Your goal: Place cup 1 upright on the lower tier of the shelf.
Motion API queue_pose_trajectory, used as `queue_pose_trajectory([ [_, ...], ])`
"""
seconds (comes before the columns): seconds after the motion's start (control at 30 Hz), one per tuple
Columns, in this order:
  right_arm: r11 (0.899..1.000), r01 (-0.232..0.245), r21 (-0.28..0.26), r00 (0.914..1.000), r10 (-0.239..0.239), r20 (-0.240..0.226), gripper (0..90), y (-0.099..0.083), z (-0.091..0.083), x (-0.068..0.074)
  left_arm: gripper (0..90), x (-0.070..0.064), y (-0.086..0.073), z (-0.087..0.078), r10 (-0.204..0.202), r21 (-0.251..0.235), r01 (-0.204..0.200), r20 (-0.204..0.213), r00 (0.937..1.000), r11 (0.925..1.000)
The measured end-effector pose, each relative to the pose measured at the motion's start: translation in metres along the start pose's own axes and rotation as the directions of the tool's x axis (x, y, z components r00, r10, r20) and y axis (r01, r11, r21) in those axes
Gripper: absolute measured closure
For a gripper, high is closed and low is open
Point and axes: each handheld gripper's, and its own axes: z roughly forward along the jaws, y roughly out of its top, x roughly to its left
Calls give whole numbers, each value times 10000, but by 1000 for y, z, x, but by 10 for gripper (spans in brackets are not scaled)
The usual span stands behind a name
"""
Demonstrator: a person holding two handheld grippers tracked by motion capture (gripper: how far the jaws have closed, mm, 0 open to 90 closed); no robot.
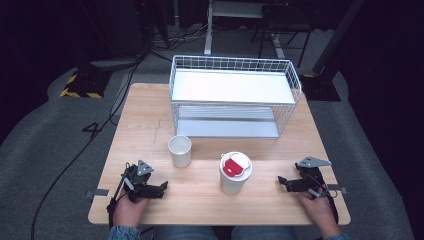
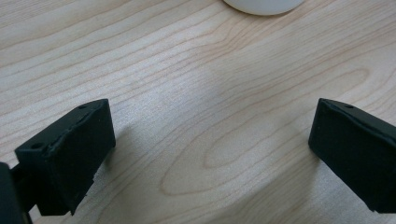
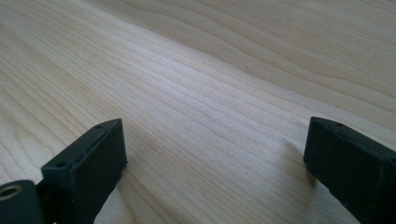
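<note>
Resting both hands on the surface (image 1: 150, 100) at its near edge, fingers spread wide and empty. Open cup (image 1: 180, 150) stands upright just far-right of my left gripper (image 1: 161, 187). Lidded cup (image 1: 235, 172) sits between the grippers, nearer my right gripper (image 1: 282, 181), dead left of it. Wire rack (image 1: 235, 95) behind both

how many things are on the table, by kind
cups: 2, an open cup and a lidded cup
wire rack: 1
grippers: 2, left gripper and right gripper, both open
total: 5
</note>
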Motion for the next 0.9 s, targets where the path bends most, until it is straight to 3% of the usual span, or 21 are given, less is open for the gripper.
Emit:
queue_pose_trajectory([
  [0.47,10000,-15,-2,10000,15,13,60,0,0,0,36,-4,2,-3,-79,191,79,10,10000,9998],
  [0.6,10000,-46,-12,10000,46,23,60,0,0,0,27,-6,6,-9,77,-106,-78,-140,9999,9999],
  [0.9,10000,-57,-13,10000,57,35,60,0,0,0,13,-12,19,-24,109,-986,-99,104,9999,9951],
])
